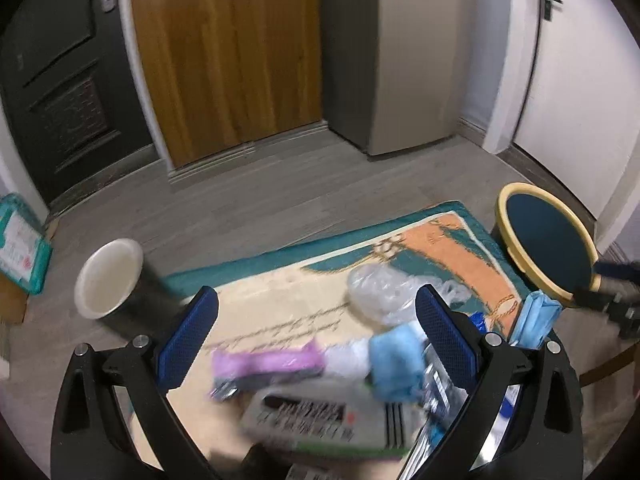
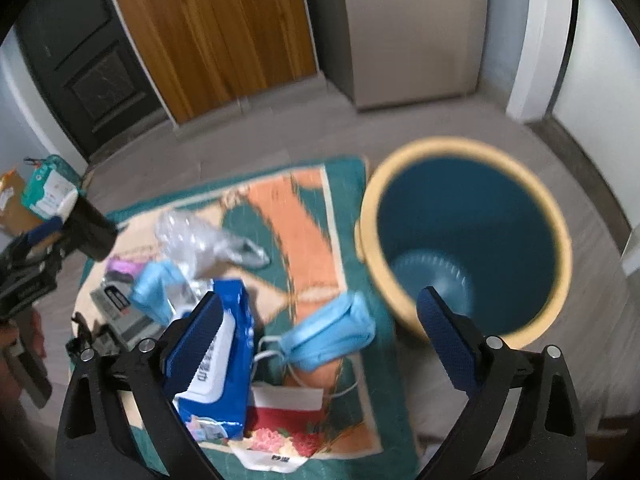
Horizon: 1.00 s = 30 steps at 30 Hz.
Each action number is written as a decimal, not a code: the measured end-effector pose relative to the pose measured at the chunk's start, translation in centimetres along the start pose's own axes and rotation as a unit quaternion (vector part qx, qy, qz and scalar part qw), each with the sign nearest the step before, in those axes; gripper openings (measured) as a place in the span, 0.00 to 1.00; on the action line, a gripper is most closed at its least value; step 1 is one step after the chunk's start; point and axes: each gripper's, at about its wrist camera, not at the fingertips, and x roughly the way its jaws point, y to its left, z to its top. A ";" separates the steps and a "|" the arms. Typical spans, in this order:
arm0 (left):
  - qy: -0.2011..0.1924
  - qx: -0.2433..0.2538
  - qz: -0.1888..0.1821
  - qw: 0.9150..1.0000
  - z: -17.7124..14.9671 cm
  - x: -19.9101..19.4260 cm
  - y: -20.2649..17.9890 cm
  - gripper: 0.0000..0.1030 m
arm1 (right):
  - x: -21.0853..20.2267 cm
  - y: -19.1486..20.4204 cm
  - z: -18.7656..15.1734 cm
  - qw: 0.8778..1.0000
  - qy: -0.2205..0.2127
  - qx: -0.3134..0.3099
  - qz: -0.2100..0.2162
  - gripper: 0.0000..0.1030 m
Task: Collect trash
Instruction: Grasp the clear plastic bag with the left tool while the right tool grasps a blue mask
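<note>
Trash lies on a patterned mat (image 1: pixel 280 304) (image 2: pixel 312 216). My left gripper (image 1: pixel 316 320) is open above a pink wrapper (image 1: pixel 264 364), a crumpled blue glove (image 1: pixel 396 364) and a grey printed box (image 1: pixel 320 420). A clear plastic bag (image 1: pixel 380 292) (image 2: pixel 192 236) lies beyond. My right gripper (image 2: pixel 320 320) is open above a blue face mask (image 2: pixel 332 336), beside a blue wipes pack (image 2: pixel 220 364) and a red-white packet (image 2: pixel 280 428). The yellow-rimmed teal bin (image 2: pixel 464 240) (image 1: pixel 544 240) stands open and empty at the mat's right.
A dark bin with a white liner (image 1: pixel 108 284) stands left of the mat. A teal package on cardboard (image 1: pixel 20 244) lies by the black door. A wooden door (image 1: pixel 228 52) and a grey cabinet (image 1: pixel 400 52) stand behind.
</note>
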 end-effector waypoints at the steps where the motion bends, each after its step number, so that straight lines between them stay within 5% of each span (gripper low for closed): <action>1: 0.003 0.004 -0.005 1.000 0.2 0.7 -0.5 0.94 | 0.8 -0.2 -0.3 1.000 0.015 0.012 0.005 0.93; 5: 0.013 0.024 -0.026 0.999 0.8 3.2 -2.4 0.93 | 2.6 -0.7 -0.7 0.999 0.041 0.025 0.000 0.79; 13: 0.075 0.028 -0.049 0.996 0.1 8.1 -4.4 0.75 | 4.9 -2.1 -1.2 0.995 0.078 0.065 0.021 0.41; 18: 0.127 0.005 -0.062 0.990 -1.4 9.8 -3.8 0.35 | 5.0 -2.5 -1.1 0.992 0.087 0.084 0.041 0.08; 21: 0.117 0.007 -0.066 0.991 -1.0 8.9 -3.7 0.13 | 4.1 -2.3 -0.5 0.994 0.064 0.076 0.043 0.04; 30: 0.006 0.038 -0.044 0.998 2.7 3.4 -5.3 0.09 | -1.4 -2.3 2.2 0.995 -0.027 0.065 0.076 0.03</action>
